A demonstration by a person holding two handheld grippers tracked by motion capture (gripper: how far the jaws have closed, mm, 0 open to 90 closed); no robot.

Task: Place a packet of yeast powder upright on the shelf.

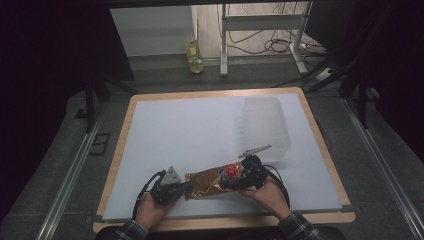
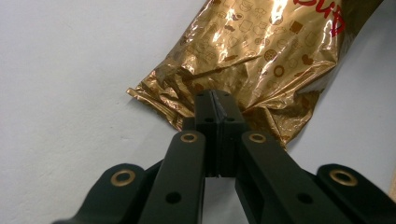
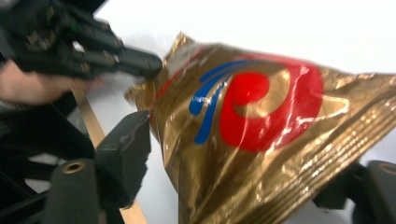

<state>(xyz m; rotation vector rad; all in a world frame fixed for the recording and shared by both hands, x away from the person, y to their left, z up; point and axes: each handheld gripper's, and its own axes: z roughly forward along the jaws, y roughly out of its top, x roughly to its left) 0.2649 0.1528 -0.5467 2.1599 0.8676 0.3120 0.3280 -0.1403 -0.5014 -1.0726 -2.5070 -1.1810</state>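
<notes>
**Now gripping a gold foil bag at both ends**

Right now I am holding a gold foil bag [image 1: 212, 181] stretched between my two grippers, low over the near part of the white sheet [image 1: 190, 130] that is covering the wooden table [image 1: 320, 135]. The bag is long and pillow-shaped, its film shiny and creased, catching the light in bright streaks. Small printed icons are scattered across the gold, and a red swirl with blue strokes is showing near the end on my right.

My left gripper [image 2: 215, 100] is pinching the crumpled, gathered end of the bag, its black jaws pressed flat together on the foil with no gap between them. In the high view that gripper [image 1: 182, 188] is sitting just left of the bag, its grey three-cornered plate on top.

My right gripper [image 1: 227, 184] is reaching over the other end. The ribbed, crimped seam of the bag [image 3: 261, 140] is lying between its jaws, which are standing apart on either side; I cannot tell whether the pads are pressing on the foil, since the far jaw is hidden behind it.

Beyond the bag, well apart from it, a clear ribbed plastic container [image 1: 265, 127] is lying on the sheet.
</notes>
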